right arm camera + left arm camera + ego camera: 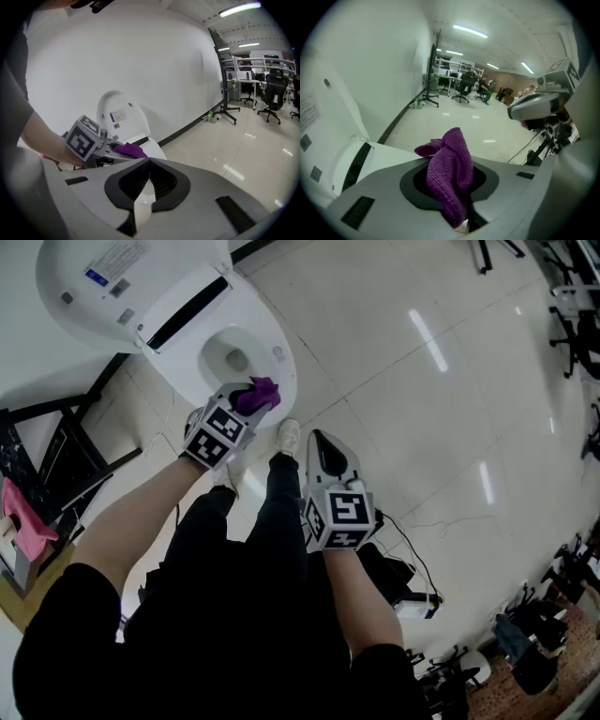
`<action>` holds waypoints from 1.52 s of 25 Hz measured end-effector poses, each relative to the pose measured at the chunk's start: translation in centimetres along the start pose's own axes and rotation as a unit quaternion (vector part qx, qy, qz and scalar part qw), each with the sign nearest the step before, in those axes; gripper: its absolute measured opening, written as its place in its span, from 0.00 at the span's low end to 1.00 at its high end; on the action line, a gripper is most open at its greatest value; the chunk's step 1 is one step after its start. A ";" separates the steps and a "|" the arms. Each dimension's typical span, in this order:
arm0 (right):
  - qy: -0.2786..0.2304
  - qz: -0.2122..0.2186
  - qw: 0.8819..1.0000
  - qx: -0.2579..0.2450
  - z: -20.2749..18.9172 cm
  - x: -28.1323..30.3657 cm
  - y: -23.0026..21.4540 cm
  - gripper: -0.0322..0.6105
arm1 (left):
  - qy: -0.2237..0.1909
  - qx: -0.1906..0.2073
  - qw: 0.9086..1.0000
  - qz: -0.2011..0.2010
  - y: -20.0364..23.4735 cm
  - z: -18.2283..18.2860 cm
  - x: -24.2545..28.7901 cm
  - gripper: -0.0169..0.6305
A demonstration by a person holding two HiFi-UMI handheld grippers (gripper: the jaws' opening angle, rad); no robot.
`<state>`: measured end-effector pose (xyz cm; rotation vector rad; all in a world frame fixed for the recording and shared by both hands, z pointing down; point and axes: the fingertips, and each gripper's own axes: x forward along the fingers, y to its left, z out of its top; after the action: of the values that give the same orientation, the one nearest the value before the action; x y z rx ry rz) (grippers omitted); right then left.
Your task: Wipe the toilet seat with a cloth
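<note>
The white toilet stands at the upper left of the head view, its lid (103,282) raised and its seat (278,357) down around the bowl. My left gripper (251,399) hovers over the seat's near rim, shut on a bunched purple cloth (260,392). In the left gripper view the cloth (450,171) sticks up from between the jaws, with the toilet's hinge end (356,161) to the left. My right gripper (320,439) hangs lower right of the toilet above the floor, shut and holding nothing. In the right gripper view (149,161) the cloth (129,150) and lid (123,116) lie ahead.
A black metal stand (61,451) with a pink item (28,521) is left of the toilet. The person's legs and shoe (289,435) are below the bowl. Cables (412,545) trail over the glossy tiled floor. Office chairs (272,93) stand far off.
</note>
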<state>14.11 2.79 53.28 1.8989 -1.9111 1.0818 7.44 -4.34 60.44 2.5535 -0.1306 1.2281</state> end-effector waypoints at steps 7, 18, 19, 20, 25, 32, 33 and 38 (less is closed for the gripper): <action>0.022 0.015 1.000 -0.011 -2.1 6.3 -5.9 0.08 | 0.025 -0.036 0.999 0.025 5.2 -0.5 10.5 0.17; 0.048 0.022 0.999 0.008 -4.9 11.9 -10.8 0.08 | 0.062 -0.090 0.993 0.051 9.0 -4.5 19.8 0.17; 0.050 0.023 0.998 0.011 -5.1 12.0 -11.0 0.08 | 0.064 -0.093 0.992 0.052 9.3 -4.8 20.4 0.17; 0.053 0.023 0.998 0.014 -5.4 12.2 -11.3 0.08 | 0.066 -0.095 0.992 0.052 9.5 -5.0 20.9 0.17; 0.071 0.019 0.997 0.028 -7.5 12.4 -12.5 0.08 | 0.092 -0.090 0.991 0.044 9.2 -6.8 23.3 0.17; 0.078 0.015 0.996 0.035 -9.0 12.6 -14.0 0.08 | 0.097 -0.090 0.990 0.056 9.8 -7.8 25.2 0.17; 0.079 0.014 0.996 0.038 -9.1 12.5 -14.0 0.08 | 0.097 -0.089 0.990 0.056 9.8 -7.8 25.2 0.17; 0.080 0.020 0.996 0.039 -9.2 12.5 -13.4 0.08 | 0.110 -0.076 0.990 0.038 8.9 -8.2 25.7 0.17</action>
<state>22.06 0.72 72.11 1.7618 -1.8506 1.2969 15.59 -8.97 87.21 2.2862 -0.2626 1.4602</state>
